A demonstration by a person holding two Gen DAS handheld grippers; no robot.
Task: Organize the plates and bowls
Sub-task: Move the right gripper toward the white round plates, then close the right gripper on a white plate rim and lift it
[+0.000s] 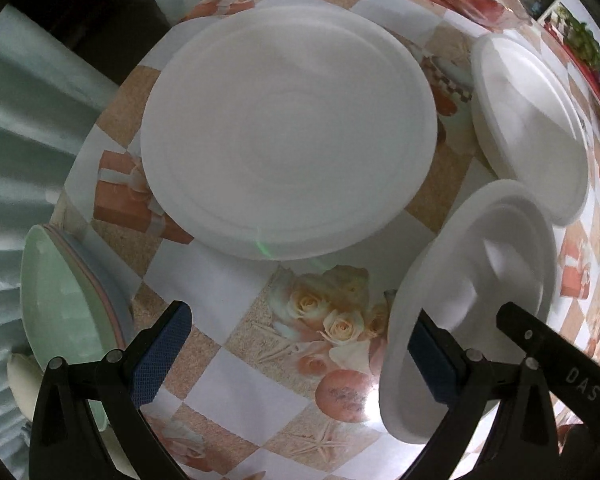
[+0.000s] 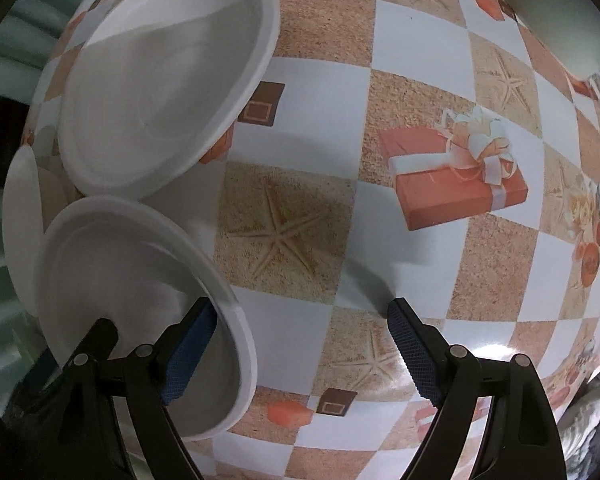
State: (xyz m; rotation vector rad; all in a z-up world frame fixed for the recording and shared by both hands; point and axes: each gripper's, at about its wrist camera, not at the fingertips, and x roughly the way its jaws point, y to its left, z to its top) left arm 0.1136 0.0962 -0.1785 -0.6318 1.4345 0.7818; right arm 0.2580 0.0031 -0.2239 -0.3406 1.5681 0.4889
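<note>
"DAS" on right claw (image 1: 512, 320) arm; white bowl (image 1: 472, 308) beside

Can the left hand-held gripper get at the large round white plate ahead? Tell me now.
Probably yes. The left hand-held gripper stands open, and only bare patterned tablecloth lies between it and the large round white plate; the small white plate sits off to its right.

Ahead of the left tongs (image 1: 288, 354), open checkered oilcloth desk (image 1: 236, 292) lies bare up to the large white foam plate (image 1: 288, 132). A stack of pale green bowls (image 1: 66, 300) crowds the left side, and a small white foam bowl (image 1: 472, 300) blocks the right. Beyond it sits another white foam bowl (image 1: 532, 120). Ahead of the right tongs (image 2: 302, 354), the desk is bare centre and right.
</note>
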